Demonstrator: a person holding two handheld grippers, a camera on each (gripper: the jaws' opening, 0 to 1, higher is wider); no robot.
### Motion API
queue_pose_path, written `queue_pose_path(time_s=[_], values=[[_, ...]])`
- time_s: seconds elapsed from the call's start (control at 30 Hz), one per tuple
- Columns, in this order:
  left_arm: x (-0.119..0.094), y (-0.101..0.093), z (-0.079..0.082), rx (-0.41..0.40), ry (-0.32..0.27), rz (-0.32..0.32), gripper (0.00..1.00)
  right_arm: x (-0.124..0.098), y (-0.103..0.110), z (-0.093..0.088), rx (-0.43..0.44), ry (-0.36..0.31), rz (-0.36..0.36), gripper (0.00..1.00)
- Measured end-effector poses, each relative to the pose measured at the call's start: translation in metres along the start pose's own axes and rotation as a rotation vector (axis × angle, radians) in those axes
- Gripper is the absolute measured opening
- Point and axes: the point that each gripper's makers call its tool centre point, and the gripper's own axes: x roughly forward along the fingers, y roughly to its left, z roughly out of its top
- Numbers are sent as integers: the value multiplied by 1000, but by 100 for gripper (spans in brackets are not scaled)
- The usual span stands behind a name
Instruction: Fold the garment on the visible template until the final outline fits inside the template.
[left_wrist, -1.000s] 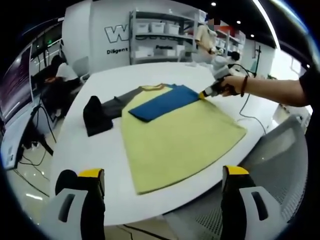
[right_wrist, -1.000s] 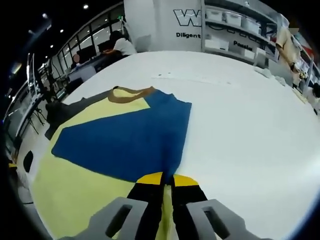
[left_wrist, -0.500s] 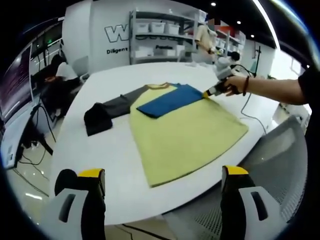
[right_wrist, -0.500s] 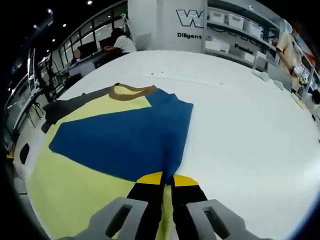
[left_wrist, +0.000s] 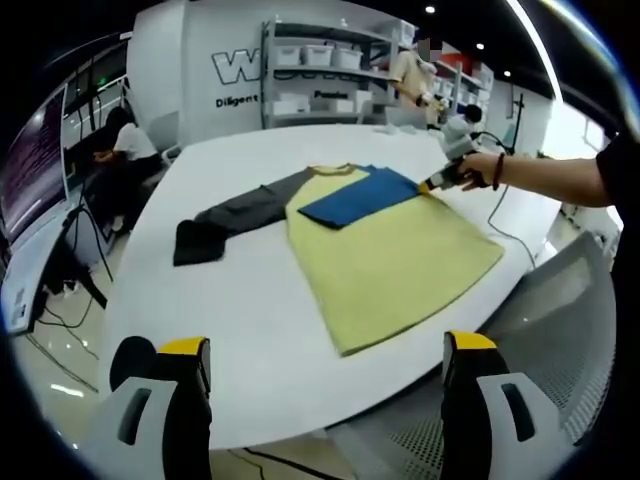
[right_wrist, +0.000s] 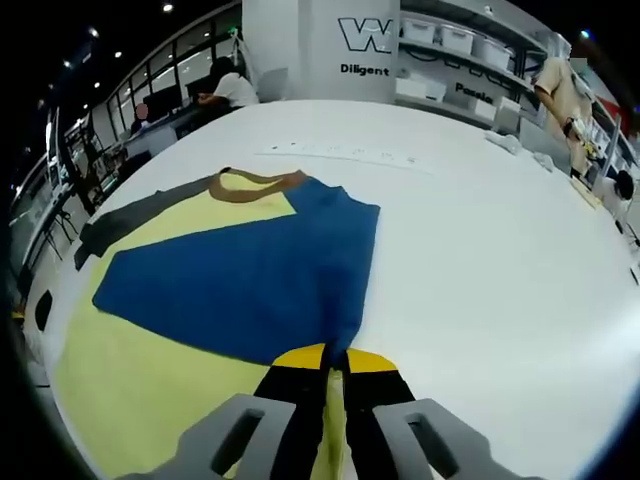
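- Shirt (left_wrist: 395, 255) is lying flat on the white table (left_wrist: 250, 320), yellow body toward the near right edge, blue sleeve (left_wrist: 358, 196) folded across the chest, grey sleeve (left_wrist: 232, 214) trailing off to the left.
- Right gripper (right_wrist: 335, 362) is pinching the blue sleeve's edge where it meets the yellow body, jaws closed tight on the cloth.
- Left gripper (left_wrist: 325, 350) is hanging open off the near edge, jaws wide apart and holding nothing.
- Risk: with one gripper doing the pulling, the whole shirt may be dragged instead of the fold being set, skewing it.
- Risk: the hem is sitting close to the near right edge, so a tug that way could send cloth over the side.
- Risk: the grey sleeve, bunched at its cuff, could be left outside the final outline.
- No template marking is discernible on the table, so fit is hard to judge.
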Motion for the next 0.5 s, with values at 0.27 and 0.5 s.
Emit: queue_pose_path(time_s=[0.27, 0.5], values=[[-1, 1, 0, -1, 1, 4, 93, -5, -8, -4, 13, 8, -15, 0], [-2, 1, 0, -2, 1, 7, 92, -5, -21, -5, 20, 15, -36, 0]])
